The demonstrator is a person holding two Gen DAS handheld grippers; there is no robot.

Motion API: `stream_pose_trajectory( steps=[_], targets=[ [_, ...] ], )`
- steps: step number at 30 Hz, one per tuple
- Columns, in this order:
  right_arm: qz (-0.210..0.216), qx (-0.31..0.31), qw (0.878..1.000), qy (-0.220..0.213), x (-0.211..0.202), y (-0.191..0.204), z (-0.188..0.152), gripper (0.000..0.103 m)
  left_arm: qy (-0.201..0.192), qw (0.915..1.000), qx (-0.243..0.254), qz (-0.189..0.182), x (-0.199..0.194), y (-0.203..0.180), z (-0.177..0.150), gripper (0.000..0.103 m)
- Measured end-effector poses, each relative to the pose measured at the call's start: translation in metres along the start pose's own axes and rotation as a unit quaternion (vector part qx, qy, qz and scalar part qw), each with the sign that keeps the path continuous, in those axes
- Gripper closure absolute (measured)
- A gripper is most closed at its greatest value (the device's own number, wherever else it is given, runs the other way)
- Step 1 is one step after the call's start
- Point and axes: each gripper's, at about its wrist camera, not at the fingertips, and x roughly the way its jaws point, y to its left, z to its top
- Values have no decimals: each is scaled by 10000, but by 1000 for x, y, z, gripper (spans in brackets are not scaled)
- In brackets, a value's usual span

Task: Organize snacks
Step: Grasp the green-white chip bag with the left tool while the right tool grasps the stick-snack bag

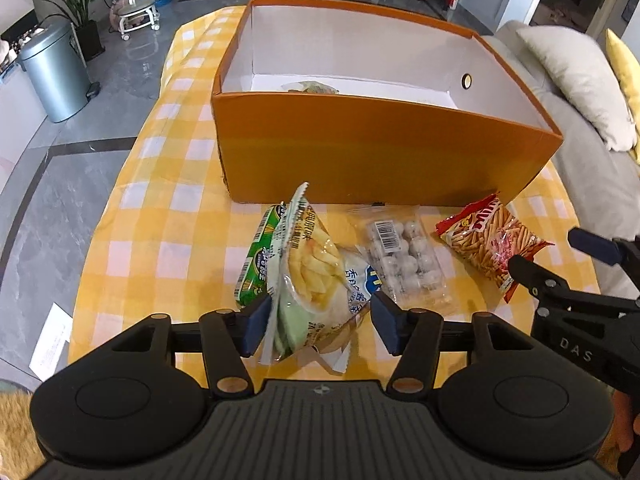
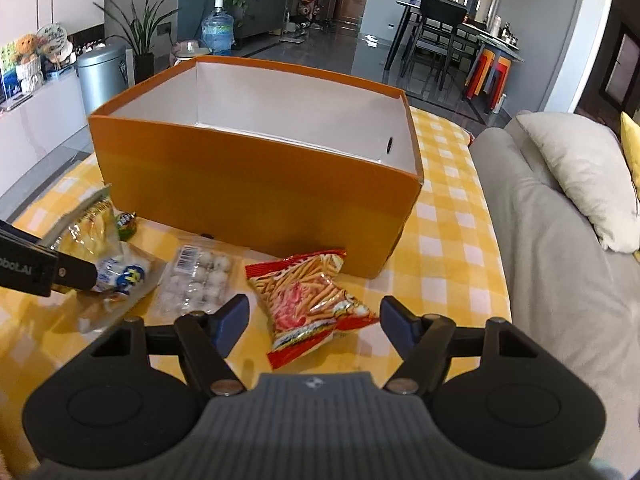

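An orange box (image 1: 380,152) with a white inside stands on the yellow checked cloth (image 1: 168,248), with one snack (image 1: 312,87) on its floor. In front of it lie a green pack (image 1: 260,256), a pale bag of chips (image 1: 312,280), a white-and-blue packet (image 1: 360,280), a clear pack of round balls (image 1: 404,264) and a red bag of sticks (image 1: 492,240). My left gripper (image 1: 320,326) is open around the chips bag. My right gripper (image 2: 314,320) is open with the red bag (image 2: 312,296) between its pads, not pressed.
A grey sofa (image 2: 540,240) with a pale pillow (image 2: 580,168) runs along the table's right side. To the left are a metal bin (image 1: 56,68), a plant (image 1: 84,4) and a sheet of paper (image 1: 50,344) on the floor. The cloth's left edge drops off.
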Motion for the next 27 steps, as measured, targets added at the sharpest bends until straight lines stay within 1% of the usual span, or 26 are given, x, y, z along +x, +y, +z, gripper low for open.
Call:
stream_pose_trajectory(
  steps=[4, 10, 12, 15, 21, 23, 24, 27],
  targets=[
    [59, -130, 9999, -29, 12, -1, 1, 33, 150, 9998, 113, 117, 5, -4, 7, 37],
    [81, -530, 9986, -38, 30, 0, -1, 33, 460, 9984, 209, 237, 11, -13, 16, 37],
    [148, -520, 9985, 6, 35, -2, -1, 33, 538, 9977, 268, 311, 13, -16, 18, 37],
    [235, -428, 9987, 113, 43, -6, -2, 39, 640, 9963, 378, 422, 17, -20, 20, 37],
    [337, -402, 9984, 190, 47, -6, -5, 41, 766, 9944, 481, 544, 25, -25, 20, 38],
    [363, -409, 9983, 195, 48, -5, -6, 44, 758, 9944, 485, 547, 25, -25, 20, 41],
    [400, -399, 9982, 206, 48, -6, -6, 45, 767, 9944, 488, 548, 25, -26, 20, 45],
    [409, -399, 9981, 240, 49, -5, -7, 50, 798, 9939, 515, 555, 26, -27, 21, 48]
  ],
)
